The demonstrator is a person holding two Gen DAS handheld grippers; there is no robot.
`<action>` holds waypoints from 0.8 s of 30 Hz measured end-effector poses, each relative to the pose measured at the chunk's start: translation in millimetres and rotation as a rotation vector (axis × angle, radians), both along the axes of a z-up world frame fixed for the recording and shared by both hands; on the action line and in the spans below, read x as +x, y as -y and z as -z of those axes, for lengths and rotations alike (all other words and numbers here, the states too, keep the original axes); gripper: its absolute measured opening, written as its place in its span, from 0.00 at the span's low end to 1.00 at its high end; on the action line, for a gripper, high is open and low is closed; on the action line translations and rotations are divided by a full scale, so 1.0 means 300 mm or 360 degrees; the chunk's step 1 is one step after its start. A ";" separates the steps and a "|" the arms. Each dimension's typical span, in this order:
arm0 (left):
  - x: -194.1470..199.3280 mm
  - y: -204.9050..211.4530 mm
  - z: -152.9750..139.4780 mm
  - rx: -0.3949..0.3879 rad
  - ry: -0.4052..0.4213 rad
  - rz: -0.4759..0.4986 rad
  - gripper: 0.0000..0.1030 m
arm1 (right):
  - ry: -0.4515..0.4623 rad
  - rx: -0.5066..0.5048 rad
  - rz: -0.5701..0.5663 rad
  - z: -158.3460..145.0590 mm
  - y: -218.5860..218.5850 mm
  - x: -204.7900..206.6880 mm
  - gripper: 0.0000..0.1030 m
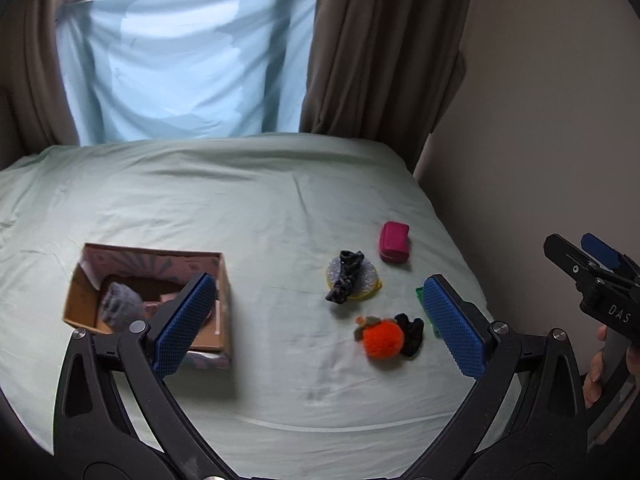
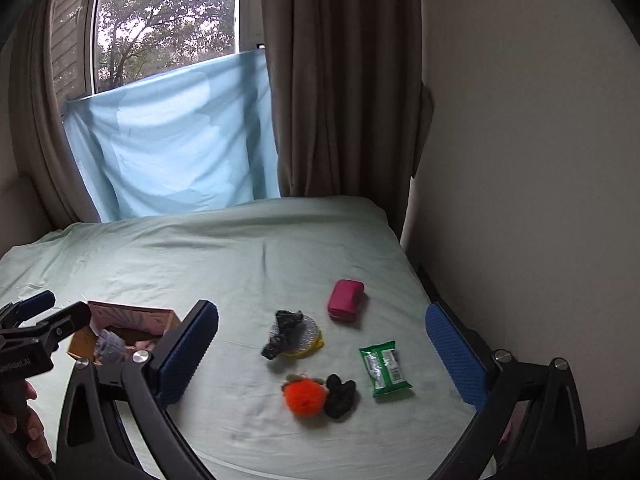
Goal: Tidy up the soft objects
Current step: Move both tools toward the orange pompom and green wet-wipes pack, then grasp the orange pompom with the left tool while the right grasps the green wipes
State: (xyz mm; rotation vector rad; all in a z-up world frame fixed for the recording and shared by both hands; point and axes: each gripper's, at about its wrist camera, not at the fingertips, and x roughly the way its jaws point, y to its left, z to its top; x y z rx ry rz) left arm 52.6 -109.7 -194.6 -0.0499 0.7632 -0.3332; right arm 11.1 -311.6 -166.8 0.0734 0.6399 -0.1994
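Note:
A cardboard box [image 1: 222, 280] lies on the bed at left with a grey fuzzy item [image 1: 118, 306] inside; it also shows in the right wrist view [image 2: 160, 316]. To its right lie an orange pom-pom toy [image 1: 382, 338] [image 2: 303, 396], a black scrunchie [image 1: 412, 334] [image 2: 340, 394], a dark patterned cloth [image 1: 346, 276] [image 2: 282, 334] on a round yellow-rimmed scrubber [image 1: 370, 276] [image 2: 310, 338], a magenta pouch [image 1: 395, 241] [image 2: 346, 300] and a green wipes pack [image 2: 384, 368]. My left gripper [image 1: 316, 324] is open and empty above the bed. My right gripper [image 2: 320, 356] is open and empty.
The bed has a pale green sheet [image 1: 260, 208]. A light blue cloth [image 1: 184, 60] hangs over the window behind it, with brown curtains [image 1: 384, 48] at the sides. A beige wall [image 1: 540, 100] runs along the bed's right edge.

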 end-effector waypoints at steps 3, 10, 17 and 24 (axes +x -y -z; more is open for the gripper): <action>0.008 0.116 0.117 -0.0023 -0.0046 0.0024 1.00 | -0.0032 -0.0002 -0.0019 0.101 0.100 0.026 1.00; 0.089 0.342 0.453 0.0006 -0.0201 0.0118 1.00 | -0.0108 -0.0025 -0.0045 0.389 0.270 0.121 1.00; 0.148 0.482 0.718 0.0037 -0.0291 0.0153 1.00 | -0.0198 -0.0007 -0.0086 0.676 0.375 0.226 0.92; 0.202 0.540 0.898 0.0069 -0.0355 0.0111 1.00 | -0.0312 0.0027 -0.0122 0.909 0.455 0.295 0.89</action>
